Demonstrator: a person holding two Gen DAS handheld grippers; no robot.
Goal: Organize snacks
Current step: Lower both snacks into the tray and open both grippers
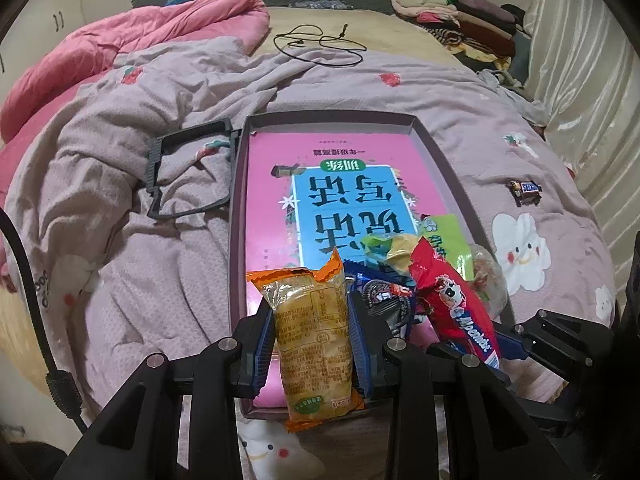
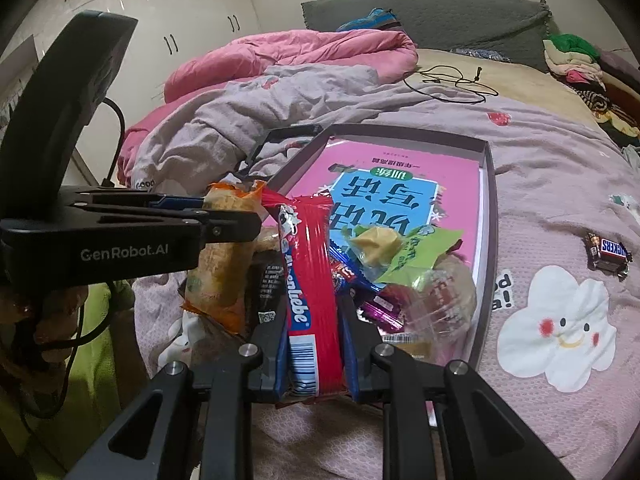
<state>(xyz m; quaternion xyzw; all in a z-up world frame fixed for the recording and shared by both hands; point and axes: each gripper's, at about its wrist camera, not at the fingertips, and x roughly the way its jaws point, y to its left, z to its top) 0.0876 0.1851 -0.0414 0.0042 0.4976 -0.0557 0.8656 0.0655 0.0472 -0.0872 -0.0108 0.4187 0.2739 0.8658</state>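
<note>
My left gripper (image 1: 312,320) is shut on an orange-edged cake packet (image 1: 314,332), held over the near end of a shallow purple tray (image 1: 440,148). The packet also shows in the right wrist view (image 2: 224,264). My right gripper (image 2: 314,332) is shut on a red Alpenliebe candy stick (image 2: 310,276), which also shows in the left wrist view (image 1: 456,304). It hangs over the tray's near right corner. A pink book (image 1: 276,208) lies in the tray under a pile of snacks: an Oreo pack (image 1: 384,300), a green-yellow wrapper (image 2: 376,246) and a clear bag (image 2: 444,300).
A Snickers bar (image 1: 525,191) lies on the lilac blanket (image 1: 160,280) right of the tray, also in the right wrist view (image 2: 608,254). A black plastic frame (image 1: 188,172) lies left of the tray. A black cable (image 1: 320,46), a pink duvet (image 1: 120,52) and folded clothes (image 1: 452,12) lie further back.
</note>
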